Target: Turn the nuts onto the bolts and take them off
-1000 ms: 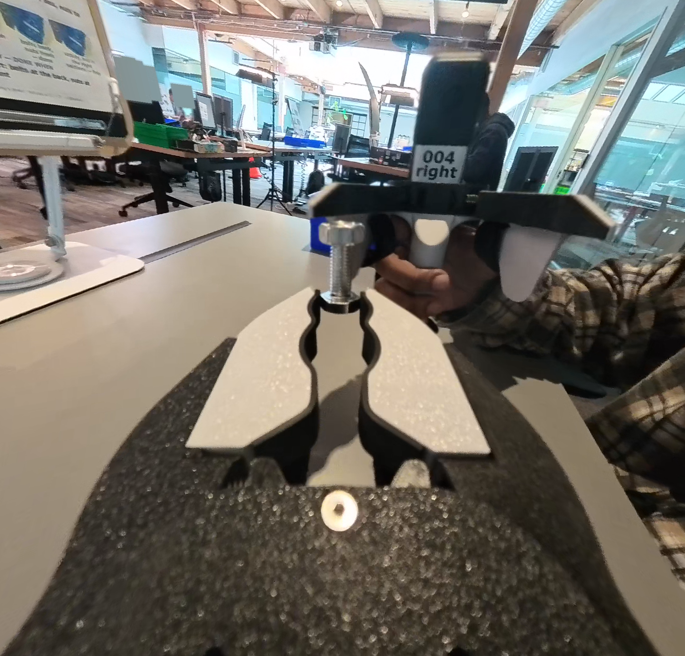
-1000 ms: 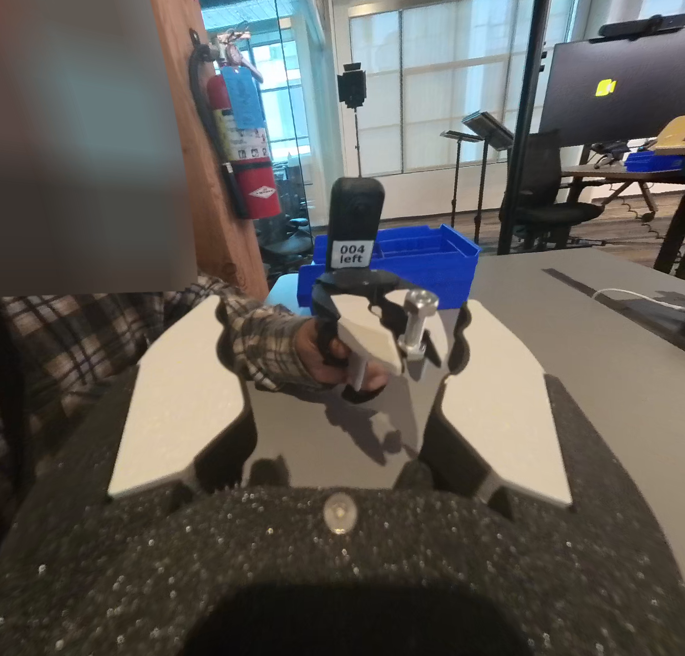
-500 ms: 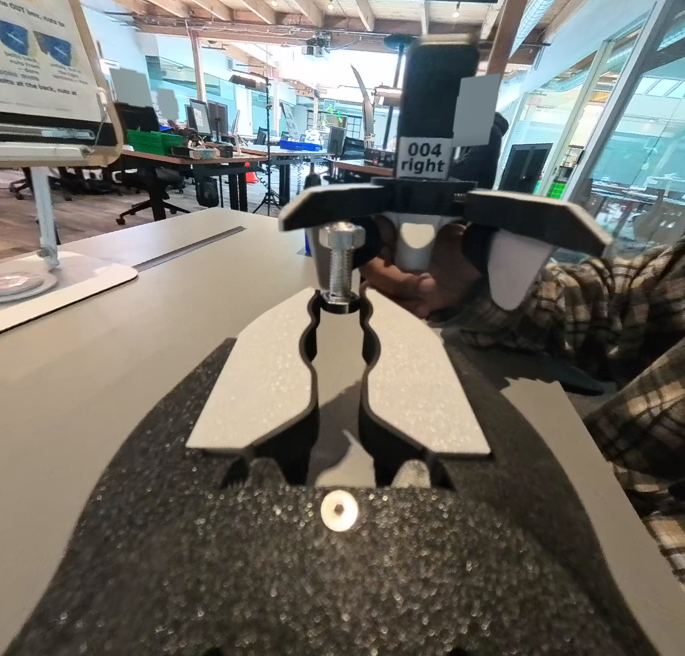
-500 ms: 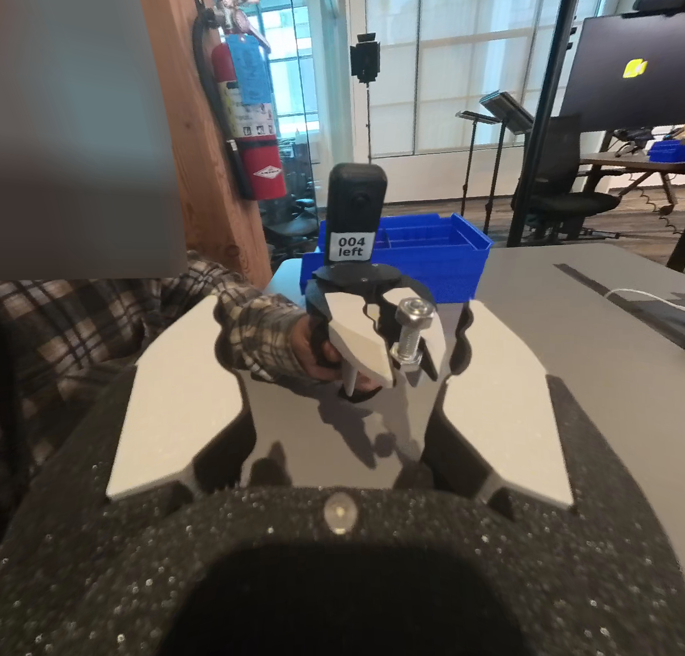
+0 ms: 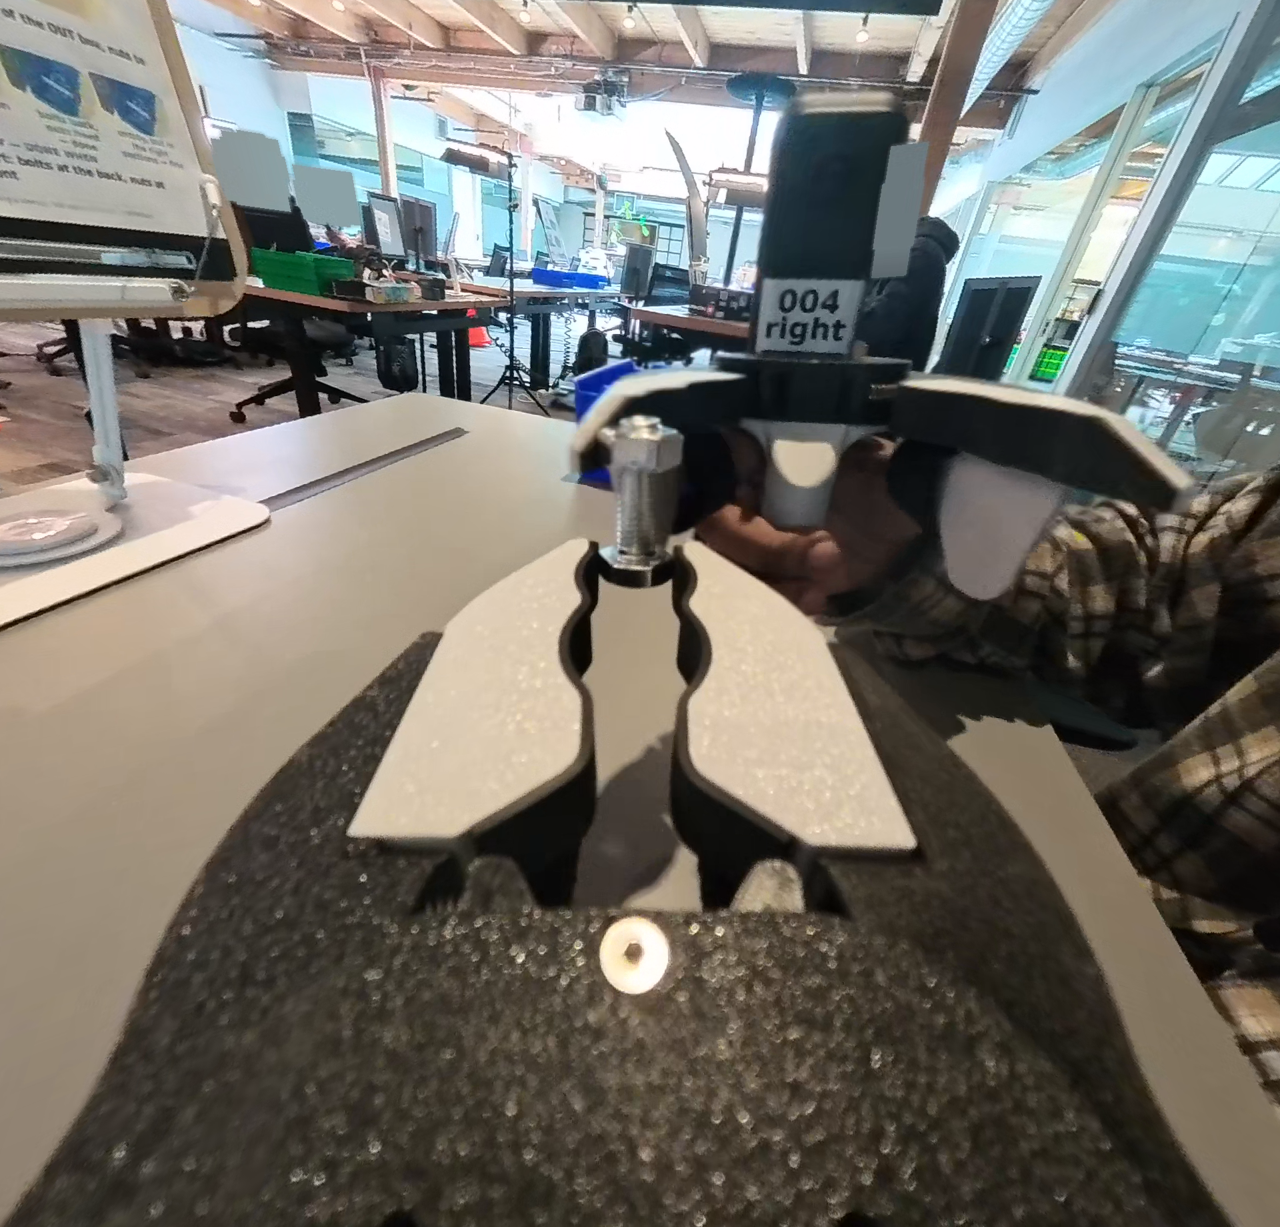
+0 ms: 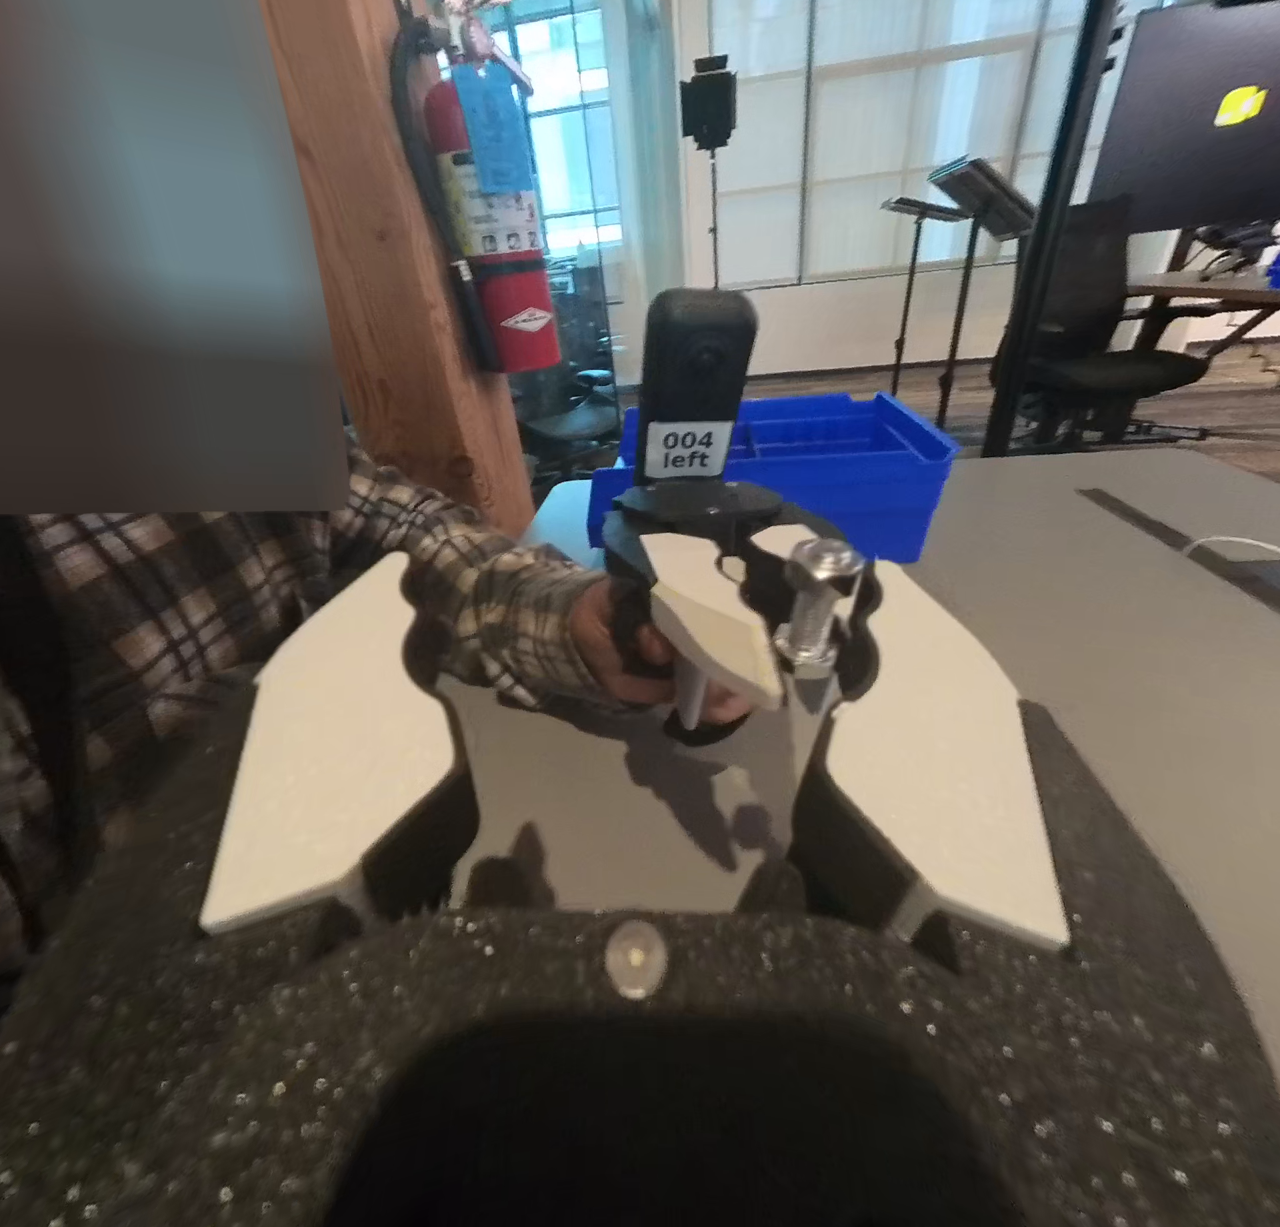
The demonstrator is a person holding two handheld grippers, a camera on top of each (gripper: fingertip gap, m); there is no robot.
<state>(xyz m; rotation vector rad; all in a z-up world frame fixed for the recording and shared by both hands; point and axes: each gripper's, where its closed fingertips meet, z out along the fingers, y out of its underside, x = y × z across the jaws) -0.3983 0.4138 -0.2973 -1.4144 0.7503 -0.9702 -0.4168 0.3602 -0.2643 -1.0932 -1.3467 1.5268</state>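
A silver bolt (image 5: 641,494) is held upright, head up, above the grey table (image 5: 208,639), with a nut (image 5: 636,565) threaded near its lower end. The nut is clenched between the tips of the left gripper (image 5: 636,570), so the bolt is carried by it. The right gripper (image 6: 641,646) is spread wide, nothing being grasped; its right finger (image 5: 644,397) is seen just behind and above the bolt head, whether touching cannot be told. In the right wrist view the bolt (image 6: 817,612) is seen slightly tilted, close to the inner edge of one wide finger (image 6: 970,743). Behind the grippers, a blue bin (image 6: 831,473) stands on the table. A document stand (image 5: 104,279) is placed at the table's far left. Plaid sleeves (image 5: 1108,605) are seen along the near side, and the hand (image 5: 783,549) gripping the right handle is partly hidden behind the bolt and fingers.
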